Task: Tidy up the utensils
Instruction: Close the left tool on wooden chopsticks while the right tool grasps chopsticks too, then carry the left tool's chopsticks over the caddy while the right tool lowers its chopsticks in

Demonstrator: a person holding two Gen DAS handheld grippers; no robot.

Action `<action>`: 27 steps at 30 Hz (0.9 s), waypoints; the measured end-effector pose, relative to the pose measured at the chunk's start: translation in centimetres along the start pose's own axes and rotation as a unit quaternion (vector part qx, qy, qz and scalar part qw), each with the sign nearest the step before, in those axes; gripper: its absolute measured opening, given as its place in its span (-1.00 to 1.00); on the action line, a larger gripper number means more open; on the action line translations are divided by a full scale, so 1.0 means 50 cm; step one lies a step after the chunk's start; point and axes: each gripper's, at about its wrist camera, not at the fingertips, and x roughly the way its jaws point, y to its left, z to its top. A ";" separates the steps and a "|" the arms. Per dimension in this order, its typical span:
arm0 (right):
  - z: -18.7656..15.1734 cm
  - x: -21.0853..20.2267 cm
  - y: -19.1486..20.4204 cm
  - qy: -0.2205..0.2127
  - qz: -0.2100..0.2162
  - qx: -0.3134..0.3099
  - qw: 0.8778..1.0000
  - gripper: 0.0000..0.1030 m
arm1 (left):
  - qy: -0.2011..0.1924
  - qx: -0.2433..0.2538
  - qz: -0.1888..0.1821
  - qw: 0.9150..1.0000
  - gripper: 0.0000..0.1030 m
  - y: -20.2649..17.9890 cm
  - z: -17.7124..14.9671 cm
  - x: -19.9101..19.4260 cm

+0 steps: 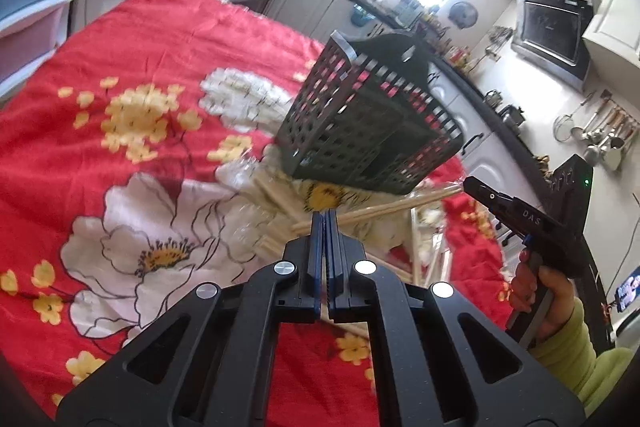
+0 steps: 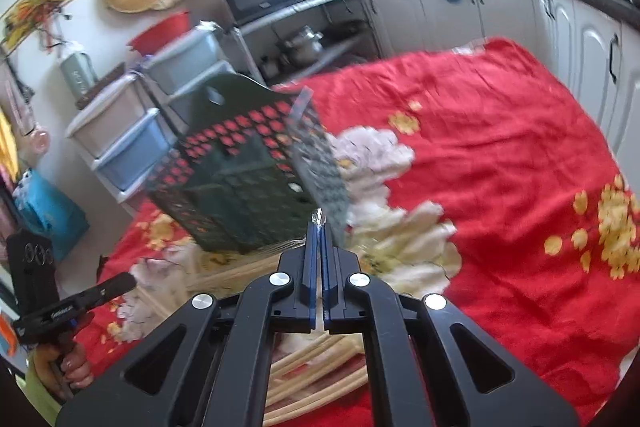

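Chopsticks [image 1: 372, 213] lie loose in a crossed heap on the red flowered cloth [image 1: 168, 39], directly beneath and in front of a dark perforated basket [image 1: 372, 119], the holder they presumably belong in; the right wrist view shows more of the pale sticks [image 2: 316, 367] spread under that tool. The basket is tilted, open mouth turned sideways (whether a corner rests on the cloth or it is clear of it cannot be told; motion blur softens its edges). The left gripper [image 1: 325, 217] has its jaws clenched together; a thin pale stick appears low between the blue pads, though a true grasp cannot be confirmed. The right gripper [image 2: 319, 223] is likewise pressed closed, with something small and shiny at its tips just beside the basket's lower edge; what it is cannot be told. Each tool also shows at the edge of the other's view, held in a hand [image 1: 540, 303] with a green sleeve [image 1: 580, 359]. The step in hand appears to be the gathering of scattered sticks. The next move probably calls for the basket to stand upright, then a stick carried end-first to its mouth and released inside.
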 end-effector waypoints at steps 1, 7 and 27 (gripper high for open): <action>0.005 -0.007 0.009 -0.004 0.003 -0.007 1.000 -0.96 | -0.006 0.004 -0.003 1.000 -1.00 -0.009 0.006 -0.008; 0.040 -0.054 0.076 -0.037 0.022 -0.061 0.997 -0.97 | -0.034 0.035 -0.012 0.999 -1.00 -0.059 0.043 -0.043; 0.110 -0.124 0.211 -0.088 0.065 -0.162 0.981 -0.97 | -0.099 0.115 -0.054 0.987 -1.00 -0.194 0.151 -0.097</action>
